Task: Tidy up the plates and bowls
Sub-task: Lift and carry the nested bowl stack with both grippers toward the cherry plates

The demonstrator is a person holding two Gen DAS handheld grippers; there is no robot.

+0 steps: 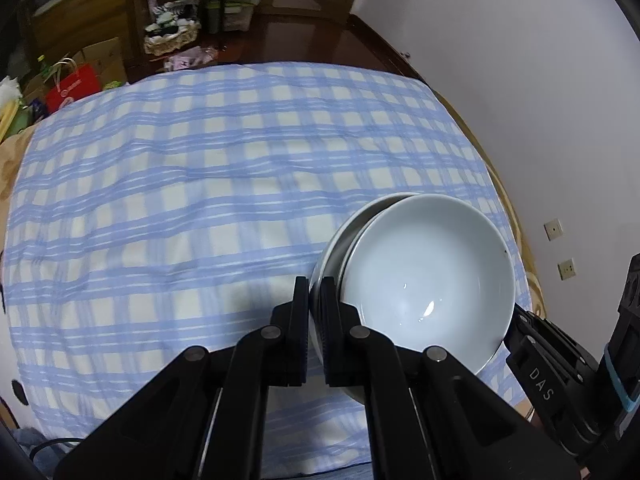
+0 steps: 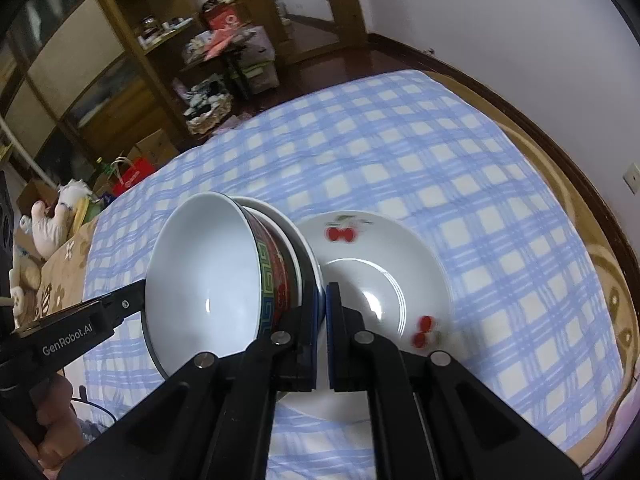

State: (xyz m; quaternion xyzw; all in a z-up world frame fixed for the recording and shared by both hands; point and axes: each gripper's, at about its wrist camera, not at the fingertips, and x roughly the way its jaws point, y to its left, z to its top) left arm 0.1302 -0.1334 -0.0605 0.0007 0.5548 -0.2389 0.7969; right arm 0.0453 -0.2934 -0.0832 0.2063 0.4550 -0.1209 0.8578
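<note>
A stack of nested bowls [image 1: 428, 276] hangs tilted above the blue checked cloth [image 1: 180, 160], held from both sides. My left gripper [image 1: 316, 284] is shut on the stack's left rim, on the outer bowl's edge [image 1: 340, 224]. My right gripper [image 2: 322, 292] is shut on the opposite rim of the bowl stack [image 2: 204, 276], whose top bowl is white inside with a red and green patterned outside. Each gripper shows in the other's view: the right gripper [image 1: 520, 320] and the left gripper [image 2: 136, 296]. A white plate with cherries [image 2: 384, 264] lies on the cloth beside and below the stack.
The checked cloth [image 2: 400, 140] covers a bed with a wooden frame along the wall [image 2: 560, 160]. Beyond its far edge are shelves [image 2: 120, 60], a basket [image 1: 172, 40], a red bag [image 1: 74, 86] and soft toys [image 2: 44, 228]. A person's hand [image 2: 56, 412] holds the left tool.
</note>
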